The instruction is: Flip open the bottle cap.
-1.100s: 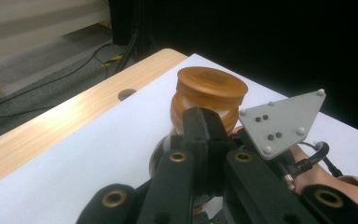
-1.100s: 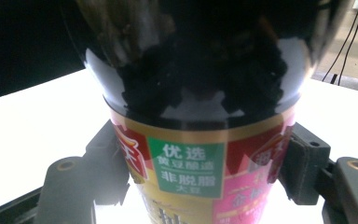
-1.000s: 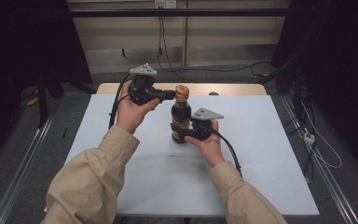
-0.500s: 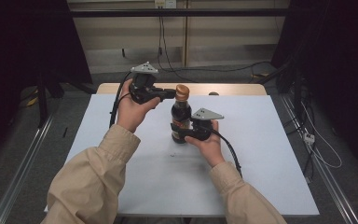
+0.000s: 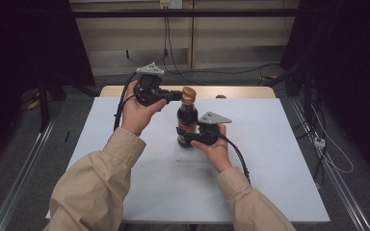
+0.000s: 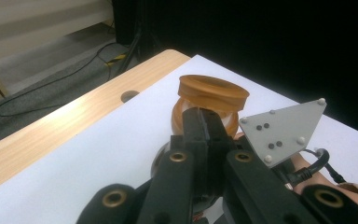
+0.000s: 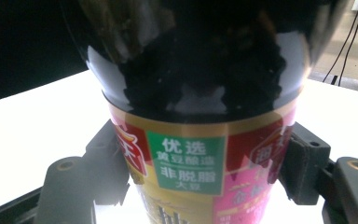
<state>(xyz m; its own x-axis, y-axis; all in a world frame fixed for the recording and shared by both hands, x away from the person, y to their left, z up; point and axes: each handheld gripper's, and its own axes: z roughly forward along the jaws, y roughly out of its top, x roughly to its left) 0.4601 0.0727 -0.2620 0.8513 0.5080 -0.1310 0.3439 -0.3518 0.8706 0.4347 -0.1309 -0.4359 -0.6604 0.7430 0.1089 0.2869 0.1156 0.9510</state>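
A dark sauce bottle [image 5: 187, 126] with an orange-brown cap [image 5: 189, 94] stands upright near the middle of the white table [image 5: 279, 159]. My right gripper [image 5: 185, 134] is shut on the bottle's lower body; in the right gripper view the labelled bottle [image 7: 200, 70] sits between both pads [image 7: 105, 158]. My left gripper [image 5: 177, 95] is held level at cap height, coming in from the left. Its jaws are pressed together, and their tips [image 6: 204, 116] rest against the side of the cap [image 6: 213, 88].
A wooden strip [image 5: 241, 91] with a small round hole [image 6: 129, 96] runs along the table's far edge. Cables trail on the floor behind. The right gripper's grey plate [image 6: 282, 128] lies just beyond the cap in the left gripper view.
My left gripper has edged right until its tips reach the cap. The bottle and my right gripper have stayed put.
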